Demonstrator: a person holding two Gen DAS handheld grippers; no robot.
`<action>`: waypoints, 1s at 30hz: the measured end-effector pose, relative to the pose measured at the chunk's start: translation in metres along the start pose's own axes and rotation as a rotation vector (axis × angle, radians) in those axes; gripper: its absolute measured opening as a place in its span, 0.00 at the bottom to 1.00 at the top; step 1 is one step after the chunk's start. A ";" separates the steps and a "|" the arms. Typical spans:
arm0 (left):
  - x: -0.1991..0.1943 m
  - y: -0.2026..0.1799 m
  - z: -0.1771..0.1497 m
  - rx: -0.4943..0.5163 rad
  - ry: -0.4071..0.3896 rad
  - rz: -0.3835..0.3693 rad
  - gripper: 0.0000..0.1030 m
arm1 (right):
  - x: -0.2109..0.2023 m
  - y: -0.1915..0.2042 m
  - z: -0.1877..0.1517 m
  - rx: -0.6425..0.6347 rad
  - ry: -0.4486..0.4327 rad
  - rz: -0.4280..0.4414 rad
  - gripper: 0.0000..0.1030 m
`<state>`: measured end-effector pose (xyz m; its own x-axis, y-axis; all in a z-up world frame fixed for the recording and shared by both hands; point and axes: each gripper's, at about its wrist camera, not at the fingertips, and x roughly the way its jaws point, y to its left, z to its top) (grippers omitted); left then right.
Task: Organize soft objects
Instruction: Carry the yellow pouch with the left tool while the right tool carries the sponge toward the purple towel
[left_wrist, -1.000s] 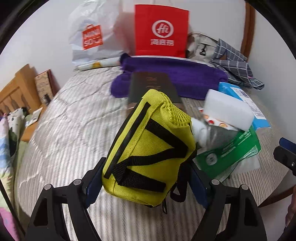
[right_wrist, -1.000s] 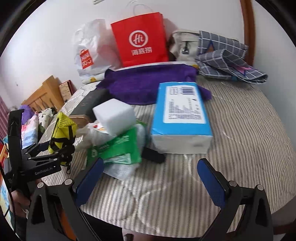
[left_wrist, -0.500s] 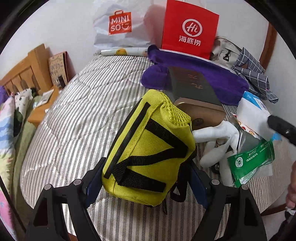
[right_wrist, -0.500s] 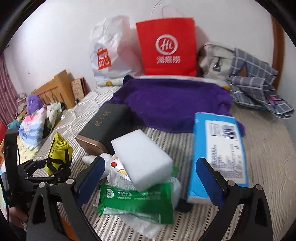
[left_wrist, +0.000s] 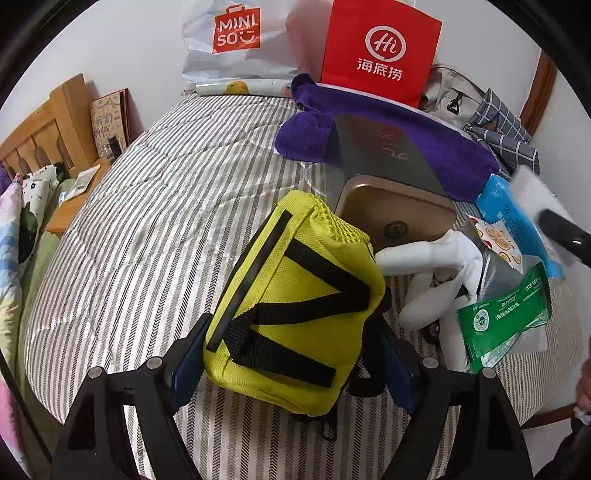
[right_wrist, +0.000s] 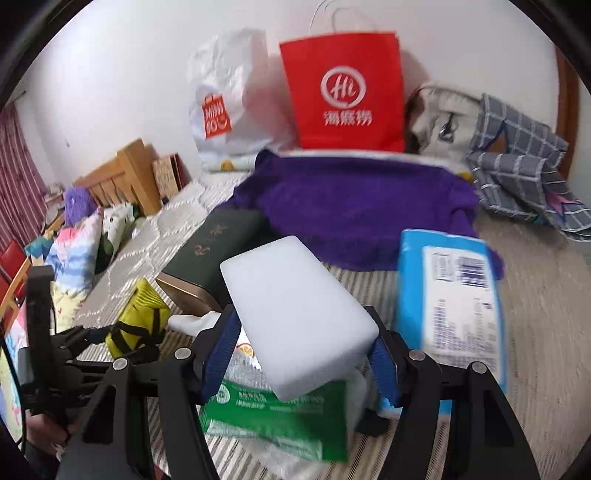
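Both pairs of fingers are closed on something: the left gripper (left_wrist: 288, 354) clamps the yellow pouch (left_wrist: 295, 302) at the lower centre of its view, and the right gripper (right_wrist: 301, 354) presses its blue pads against the sides of the white sponge block (right_wrist: 295, 314), low in the middle of the right view. A second ago the right fingers stood wide apart with the block well ahead of them; half a second ago they were still wide, with the block between them. The pouch sits in the left fingers just as before, but its view has swung, so the dark box (left_wrist: 388, 166) now lies right behind the pouch.

Under the block lies a green packet (right_wrist: 280, 413), with an orange-printed sachet (right_wrist: 243, 350) at its left. A blue tissue pack (right_wrist: 450, 299) lies just right of the block. Beyond, in the upper half of the frame, a purple towel (right_wrist: 362, 206) spreads across the striped bed (left_wrist: 155, 229), and a red paper bag (right_wrist: 343, 88) and a white plastic bag (right_wrist: 229, 92) stand against the wall. A white soft toy (left_wrist: 428, 273) lies beside the pouch at centre right of the left view.
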<state>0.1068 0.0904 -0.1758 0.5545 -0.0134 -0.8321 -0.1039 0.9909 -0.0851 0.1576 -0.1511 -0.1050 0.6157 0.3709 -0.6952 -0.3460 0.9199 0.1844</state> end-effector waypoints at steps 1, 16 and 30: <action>-0.001 0.000 0.000 0.000 0.000 0.004 0.79 | -0.009 -0.002 -0.003 0.001 -0.014 -0.010 0.63; 0.012 -0.015 -0.011 0.010 0.057 0.099 0.85 | -0.067 -0.057 -0.094 0.083 0.039 -0.139 0.64; 0.009 -0.016 -0.011 -0.020 0.034 0.122 0.79 | -0.040 -0.083 -0.132 0.137 0.097 -0.207 0.63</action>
<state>0.1043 0.0730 -0.1877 0.5081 0.1027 -0.8552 -0.1859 0.9825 0.0075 0.0681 -0.2594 -0.1845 0.5903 0.1649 -0.7901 -0.1161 0.9861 0.1191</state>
